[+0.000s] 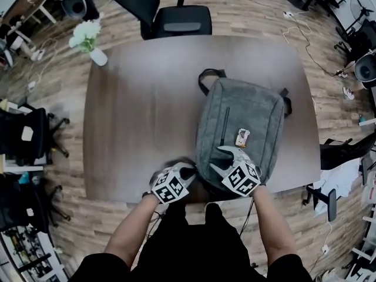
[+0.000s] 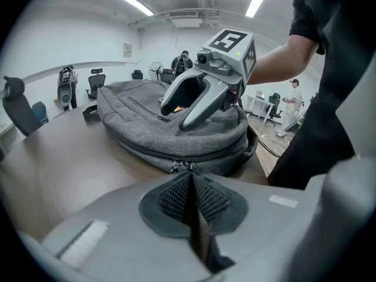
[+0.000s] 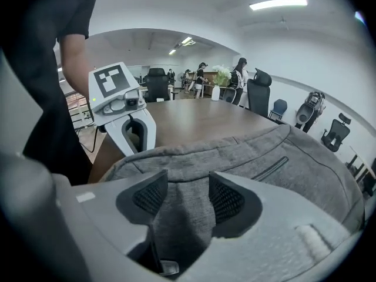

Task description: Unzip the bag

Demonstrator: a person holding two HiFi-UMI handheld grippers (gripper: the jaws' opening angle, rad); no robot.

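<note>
A grey backpack point(image 1: 247, 113) lies flat on the brown table point(image 1: 141, 110), with a small orange tag point(image 1: 241, 137) on its top. My right gripper point(image 1: 218, 159) rests on the bag's near end, jaws open, with grey fabric point(image 3: 188, 210) bulging between its pads point(image 3: 230, 201). My left gripper point(image 1: 189, 170) sits on the table at the bag's near left corner. In the left gripper view it point(image 2: 191, 198) is shut, pads pressed together with nothing visible between them. Two zipper pulls point(image 2: 182, 165) hang side by side on the bag's side seam just ahead of it.
A white vase of flowers point(image 1: 88, 40) stands at the table's far left corner. A black office chair point(image 1: 176, 16) is pushed in at the far side. The person's legs are at the near table edge. More chairs, cables and people fill the room around.
</note>
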